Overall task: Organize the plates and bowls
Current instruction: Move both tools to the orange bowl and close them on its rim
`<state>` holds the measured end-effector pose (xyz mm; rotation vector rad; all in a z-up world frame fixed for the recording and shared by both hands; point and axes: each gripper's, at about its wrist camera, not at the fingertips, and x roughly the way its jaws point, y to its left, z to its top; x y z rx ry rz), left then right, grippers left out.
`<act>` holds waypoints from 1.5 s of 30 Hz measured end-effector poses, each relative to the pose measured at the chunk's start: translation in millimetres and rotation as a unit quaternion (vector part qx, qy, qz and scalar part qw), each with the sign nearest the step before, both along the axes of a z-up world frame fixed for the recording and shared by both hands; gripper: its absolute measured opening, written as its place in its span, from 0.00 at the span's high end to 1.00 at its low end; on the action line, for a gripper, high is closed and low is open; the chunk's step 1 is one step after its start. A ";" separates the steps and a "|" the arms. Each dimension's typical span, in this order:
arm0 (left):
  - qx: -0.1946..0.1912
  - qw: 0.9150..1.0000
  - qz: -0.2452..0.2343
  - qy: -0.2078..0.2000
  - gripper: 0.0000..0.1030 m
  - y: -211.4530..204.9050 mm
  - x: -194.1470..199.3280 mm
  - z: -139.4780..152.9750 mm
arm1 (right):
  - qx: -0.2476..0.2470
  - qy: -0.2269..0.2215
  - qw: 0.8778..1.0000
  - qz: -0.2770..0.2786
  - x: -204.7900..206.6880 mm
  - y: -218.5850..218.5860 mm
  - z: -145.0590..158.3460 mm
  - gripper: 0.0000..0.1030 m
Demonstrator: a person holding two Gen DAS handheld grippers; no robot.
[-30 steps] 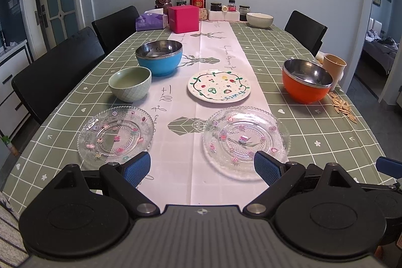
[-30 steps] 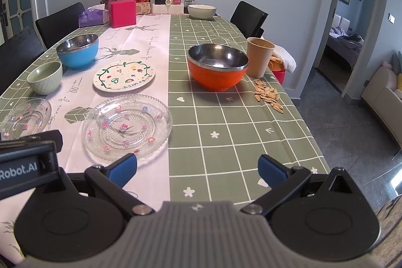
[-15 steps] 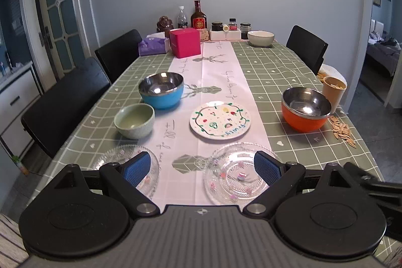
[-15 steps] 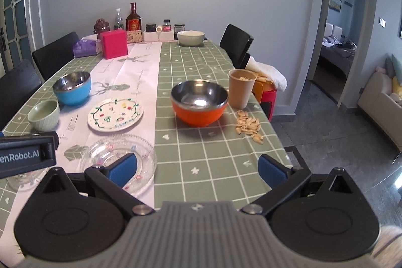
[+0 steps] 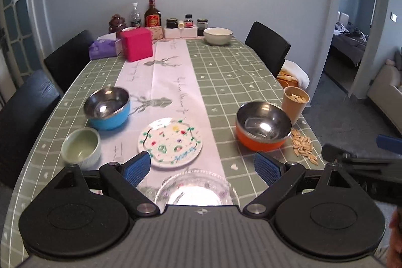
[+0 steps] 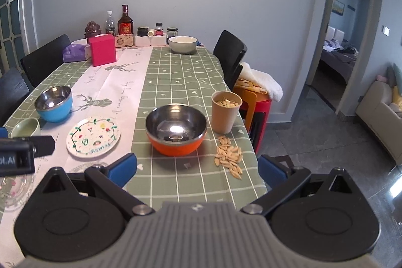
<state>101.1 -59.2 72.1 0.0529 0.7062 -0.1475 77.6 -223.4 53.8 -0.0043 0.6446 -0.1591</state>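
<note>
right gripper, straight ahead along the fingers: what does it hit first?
Most likely the orange bowl. It sits on the table between the open right gripper fingers' line, with only bare tablecloth before it. Height is unclear, so the gripper might pass above the rim.

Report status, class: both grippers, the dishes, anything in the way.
Left gripper and right gripper open, empty. Painted white plate and orange steel-lined bowl untouched. Scattered seeds beside bowl.

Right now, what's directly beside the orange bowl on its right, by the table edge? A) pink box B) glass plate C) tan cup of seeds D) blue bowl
C: the tan cup, filled with seeds, stands just right of the orange bowl, with more loose seeds spilled in front of it.
</note>
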 end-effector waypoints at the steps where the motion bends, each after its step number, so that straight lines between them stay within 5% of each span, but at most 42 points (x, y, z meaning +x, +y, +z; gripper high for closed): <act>1: 0.003 1.000 0.001 -0.003 0.00 -4.9 7.2 -0.8 | 0.003 0.001 1.000 -0.018 9.2 -6.0 0.0 0.03; 8: -0.050 0.998 -0.005 0.046 0.02 -19.5 70.8 -28.4 | 0.115 0.030 0.992 -0.043 75.6 -51.8 -9.5 0.04; 10: -0.030 0.999 0.002 0.044 0.02 -25.2 84.2 -36.5 | 0.129 0.042 0.990 -0.043 93.6 -55.8 -17.0 0.23; 13: -0.016 0.999 0.023 0.029 0.02 -31.6 102.4 -47.7 | 0.128 0.061 0.989 -0.037 119.1 -56.7 -30.8 0.29; 17: -0.041 0.997 0.019 0.064 0.04 -37.8 130.9 -67.9 | 0.151 0.093 0.983 -0.039 148.0 -60.9 -50.5 0.40; 19: -0.043 0.995 0.020 0.087 0.12 -42.4 138.4 -79.6 | 0.162 0.105 0.980 -0.044 158.4 -63.0 -60.1 0.58; 21: -0.044 0.994 0.010 0.103 0.20 -48.5 140.8 -89.6 | 0.167 0.120 0.978 -0.039 164.6 -63.4 -69.1 0.63; 29: -0.021 0.994 0.002 0.110 0.21 -74.6 150.0 -116.5 | 0.116 0.157 0.980 -0.033 180.0 -54.9 -90.6 0.65; 34: -0.017 0.992 0.017 0.124 0.23 -77.0 161.1 -121.6 | 0.131 0.168 0.976 -0.032 184.5 -60.7 -96.8 0.69; 37: -0.016 0.991 0.019 0.129 0.31 -79.2 166.2 -123.8 | 0.121 0.174 0.977 -0.026 187.7 -57.3 -99.5 0.69; 42: -0.029 0.989 0.012 0.147 0.58 -83.7 176.2 -125.8 | 0.139 0.176 0.974 -0.024 191.7 -59.3 -103.9 0.78; 45: -0.018 0.986 0.015 0.163 0.61 -89.1 181.0 -126.1 | 0.140 0.179 0.973 -0.025 193.8 -59.7 -104.8 0.79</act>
